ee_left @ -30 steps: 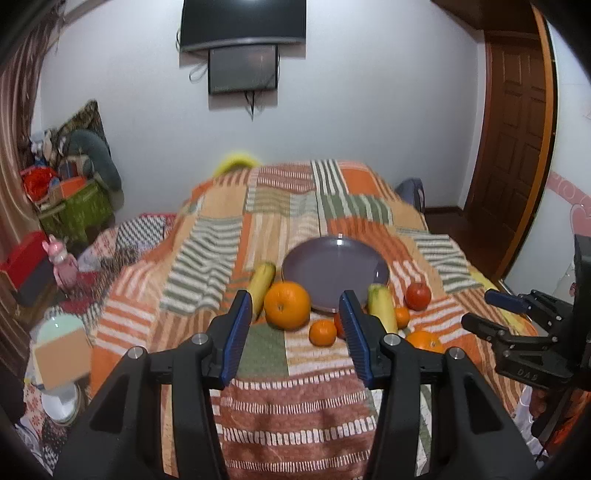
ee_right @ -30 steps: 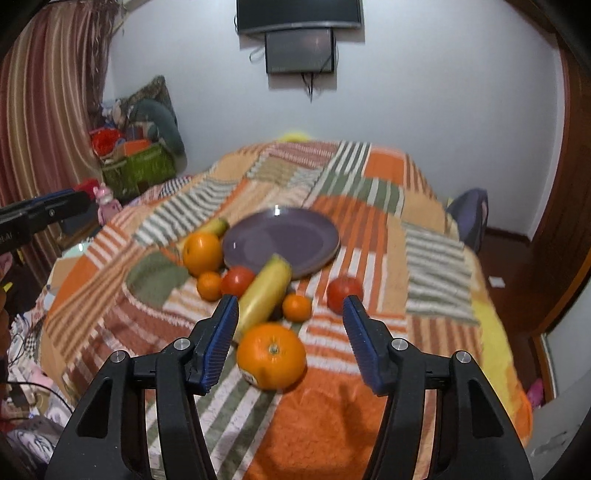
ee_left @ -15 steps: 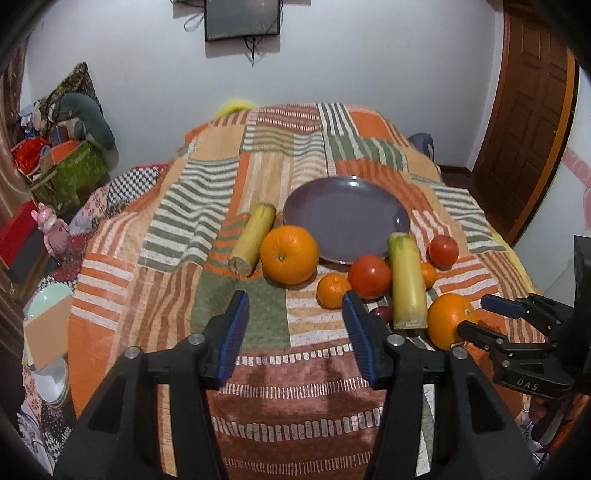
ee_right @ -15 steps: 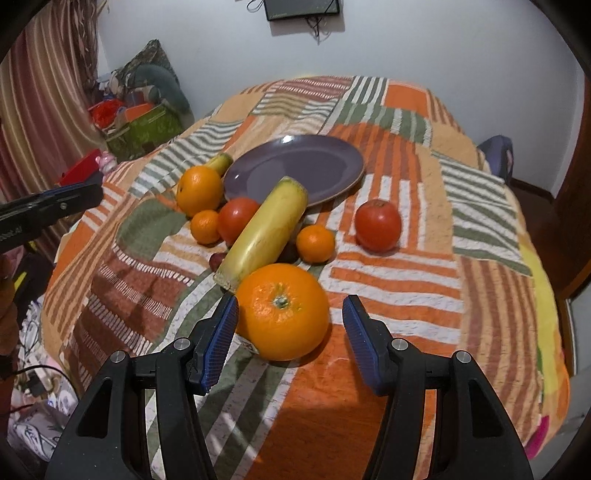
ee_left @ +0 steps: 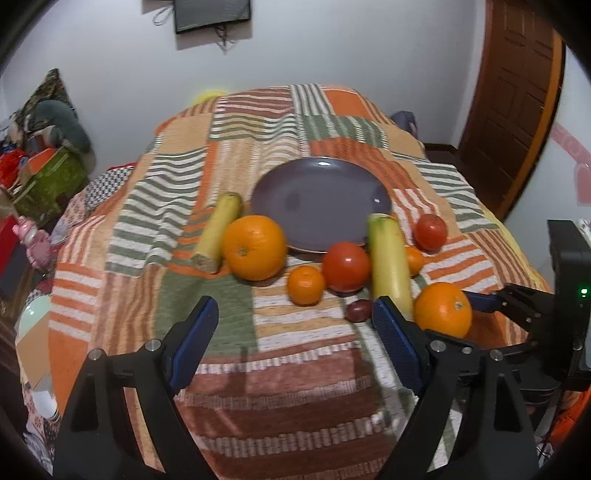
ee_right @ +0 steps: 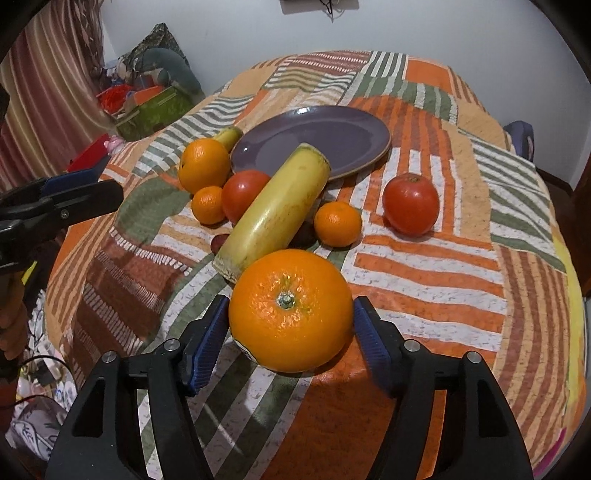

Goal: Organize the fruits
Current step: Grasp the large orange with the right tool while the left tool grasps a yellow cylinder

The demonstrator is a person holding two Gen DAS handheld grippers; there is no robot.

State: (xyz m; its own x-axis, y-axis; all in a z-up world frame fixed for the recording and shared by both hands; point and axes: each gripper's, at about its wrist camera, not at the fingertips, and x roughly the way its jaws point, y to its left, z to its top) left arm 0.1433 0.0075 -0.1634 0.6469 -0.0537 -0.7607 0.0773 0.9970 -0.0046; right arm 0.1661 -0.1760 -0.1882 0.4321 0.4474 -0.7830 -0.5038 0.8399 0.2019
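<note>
We see a patchwork striped bedspread (ee_left: 177,192), a wall-mounted screen (ee_left: 212,13), a brown wooden door (ee_left: 517,103), a striped curtain (ee_right: 44,92), and a green box (ee_right: 147,110) of clutter beside the bed.

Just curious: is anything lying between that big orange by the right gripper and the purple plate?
Yes. The yellow banana piece lies directly between the big orange and the purple plate, its far end at the plate's rim. The right gripper, jaws opening, flanks the orange.

Home bedroom, patchwork bedspread (ee_left: 236,147), wall-mounted television (ee_left: 212,14), wooden door (ee_left: 517,99)
</note>
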